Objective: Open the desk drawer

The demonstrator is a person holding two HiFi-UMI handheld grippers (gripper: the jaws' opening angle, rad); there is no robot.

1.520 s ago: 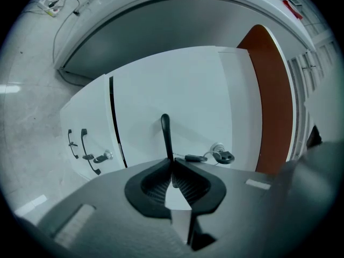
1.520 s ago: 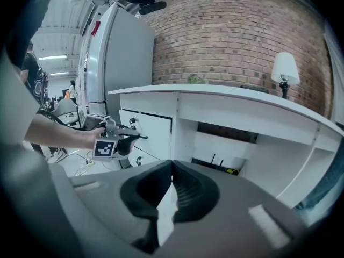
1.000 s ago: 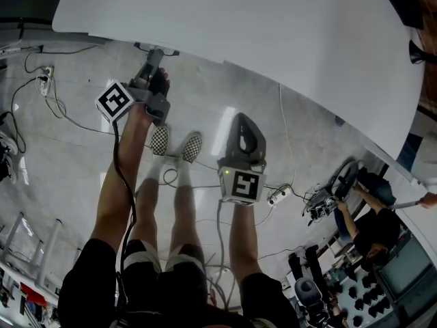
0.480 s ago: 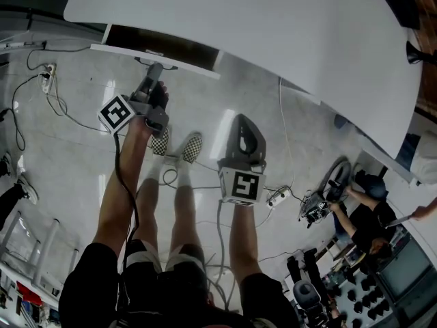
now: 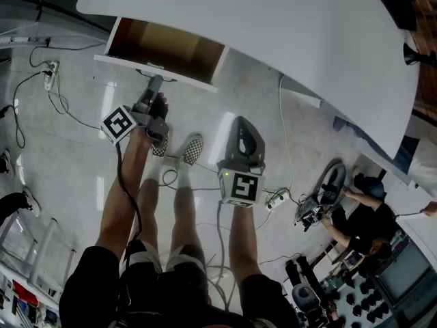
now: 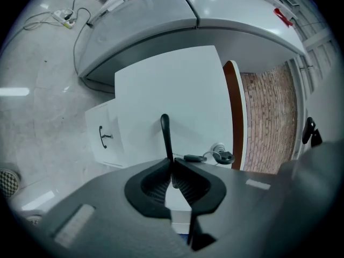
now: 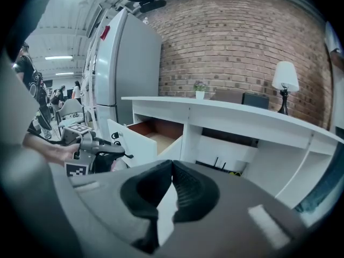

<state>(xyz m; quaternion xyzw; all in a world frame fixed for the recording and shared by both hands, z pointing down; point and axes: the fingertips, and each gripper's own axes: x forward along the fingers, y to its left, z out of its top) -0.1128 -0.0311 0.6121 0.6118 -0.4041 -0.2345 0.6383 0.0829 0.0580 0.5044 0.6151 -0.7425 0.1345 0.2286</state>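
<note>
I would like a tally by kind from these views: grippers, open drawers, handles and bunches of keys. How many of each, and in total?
Grippers: 2, the left gripper and the right gripper
Open drawer: 1
Handles: 2, the gripped handle and the free handle
Bunch of keys: 1
Total: 6

We see our right gripper (image 7: 172, 168) with its black jaws pressed together, nothing between them. Beyond, a long white desk (image 7: 242, 114) stands before a red brick wall (image 7: 236, 47). Its white drawer (image 7: 156, 132), brown wood inside, stands pulled out at the desk's left end, with the left gripper (image 7: 127, 155) at its front. A white-shaded lamp (image 7: 285, 84) stands near the desktop's right end.
</note>
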